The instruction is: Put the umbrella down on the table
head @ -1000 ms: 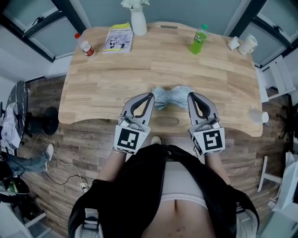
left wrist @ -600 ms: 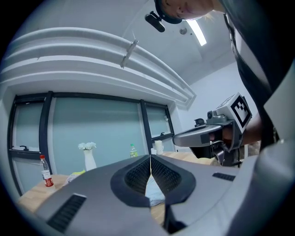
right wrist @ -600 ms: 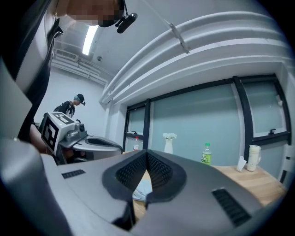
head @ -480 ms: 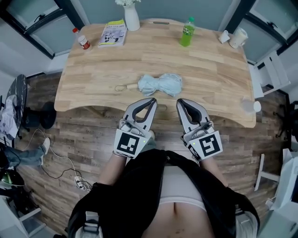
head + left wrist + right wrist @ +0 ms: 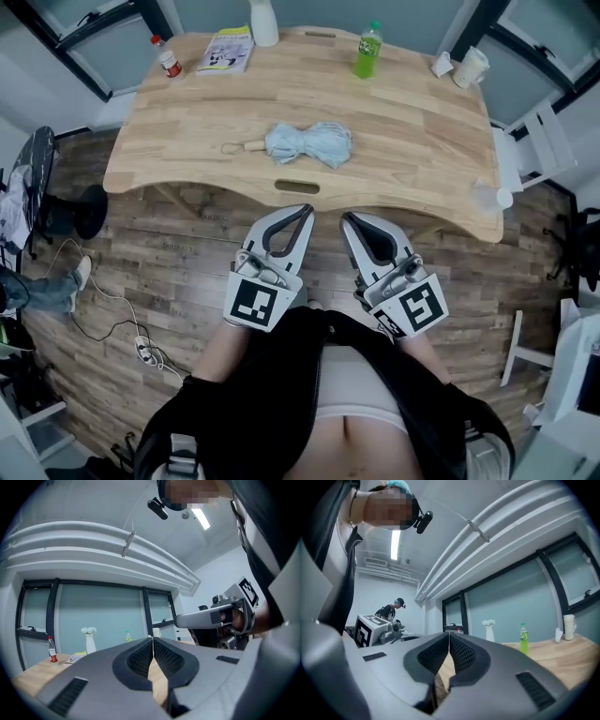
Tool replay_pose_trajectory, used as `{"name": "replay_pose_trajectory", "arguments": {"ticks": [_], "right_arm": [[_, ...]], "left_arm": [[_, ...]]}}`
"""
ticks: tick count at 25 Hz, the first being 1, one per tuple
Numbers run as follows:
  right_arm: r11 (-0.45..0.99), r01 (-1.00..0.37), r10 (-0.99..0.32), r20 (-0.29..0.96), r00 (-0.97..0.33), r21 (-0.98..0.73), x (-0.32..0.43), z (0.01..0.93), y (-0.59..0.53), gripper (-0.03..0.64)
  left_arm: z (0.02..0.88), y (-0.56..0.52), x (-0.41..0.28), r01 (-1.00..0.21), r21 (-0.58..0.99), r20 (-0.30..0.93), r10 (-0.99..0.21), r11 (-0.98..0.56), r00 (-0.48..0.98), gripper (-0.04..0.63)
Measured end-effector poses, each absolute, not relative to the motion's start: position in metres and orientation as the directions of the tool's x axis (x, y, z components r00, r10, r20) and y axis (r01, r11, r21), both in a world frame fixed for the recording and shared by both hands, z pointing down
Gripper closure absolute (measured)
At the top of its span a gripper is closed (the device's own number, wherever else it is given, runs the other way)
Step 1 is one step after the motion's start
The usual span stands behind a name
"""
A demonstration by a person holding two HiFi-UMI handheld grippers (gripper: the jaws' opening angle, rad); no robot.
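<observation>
Since the pale blue, loosely folded fabric umbrella (image 5: 314,145) lies flat on the light wooden table (image 5: 412,117), near the front edge and just behind the oval slot (image 5: 297,186) cut into the top, the task reads as done, and this entry records the item at rest. Type: compact folding model, canopy gathered in soft untied pleats, with a short pale wooden handle (image 5: 251,146) pointing to the head view's left and a thin cord loop (image 5: 228,148) at its end. Handling, as judged: light in weight; canopy limp and smooth, likely to bunch or slide under pads and to give little firm purchase; inner shaft stiff; not fragile, though the ribs could bend under a hard pinch. Best hold, as judged: the handle, rigid and clear of the cloth, or else across the middle of the bundle, where folded ribs and shaft back the fabric. Tools: the left gripper (image 5: 306,211) has its jaws pressed together with nothing between them and hangs over the wood-plank floor (image 5: 187,244), short of the table edge and well apart from the umbrella; the right gripper (image 5: 346,218) is likewise closed tip to tip on nothing, beside the left one and also off the table. Other stock, far side of the table: green plastic bottle (image 5: 367,51), white vase (image 5: 263,23), printed booklet (image 5: 227,49), small red-capped bottle (image 5: 169,58); none lies near the umbrella.
</observation>
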State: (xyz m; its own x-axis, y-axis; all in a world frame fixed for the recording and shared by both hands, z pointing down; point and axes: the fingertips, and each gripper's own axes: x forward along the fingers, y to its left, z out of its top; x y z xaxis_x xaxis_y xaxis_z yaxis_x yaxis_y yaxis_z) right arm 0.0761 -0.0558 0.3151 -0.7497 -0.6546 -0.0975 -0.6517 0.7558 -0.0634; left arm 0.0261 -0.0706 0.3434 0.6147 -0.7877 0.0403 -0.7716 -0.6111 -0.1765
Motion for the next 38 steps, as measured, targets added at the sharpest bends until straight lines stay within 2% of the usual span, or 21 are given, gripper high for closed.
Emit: {"name": "replay_pose_trajectory", "arguments": {"ticks": [5,11,15,22,38], "right_arm": [[0.743,-0.669,-0.667,-0.068,-0.742,0.010,0.075,0.321,-0.038,0.589],[0.752,-0.658,-0.656,-0.059,-0.752,0.019,0.070,0.317,-0.022,0.589],[0.758,-0.652,-0.651,-0.033,-0.758,0.030,0.066,0.324,-0.017,0.588],[0.752,-0.656,-0.654,-0.050,-0.755,0.059,0.062,0.318,-0.002,0.589],[0.730,-0.681,-0.680,-0.036,-0.732,0.046,0.023,0.321,0.086,0.588]], "left_arm": [[0.339,-0.047,0.033,-0.771,-0.205,0.037,-0.792,-0.603,0.610,0.588],[0.335,-0.034,0.035,-0.759,-0.212,0.050,-0.783,-0.615,0.620,0.588],[0.328,-0.028,0.032,-0.786,-0.199,0.016,-0.804,-0.585,0.594,0.588],[0.324,-0.030,0.002,-0.882,-0.135,0.000,-0.890,-0.452,0.456,0.588],[0.328,0.060,-0.019,-0.826,-0.171,0.036,-0.841,-0.537,0.539,0.588]]}}
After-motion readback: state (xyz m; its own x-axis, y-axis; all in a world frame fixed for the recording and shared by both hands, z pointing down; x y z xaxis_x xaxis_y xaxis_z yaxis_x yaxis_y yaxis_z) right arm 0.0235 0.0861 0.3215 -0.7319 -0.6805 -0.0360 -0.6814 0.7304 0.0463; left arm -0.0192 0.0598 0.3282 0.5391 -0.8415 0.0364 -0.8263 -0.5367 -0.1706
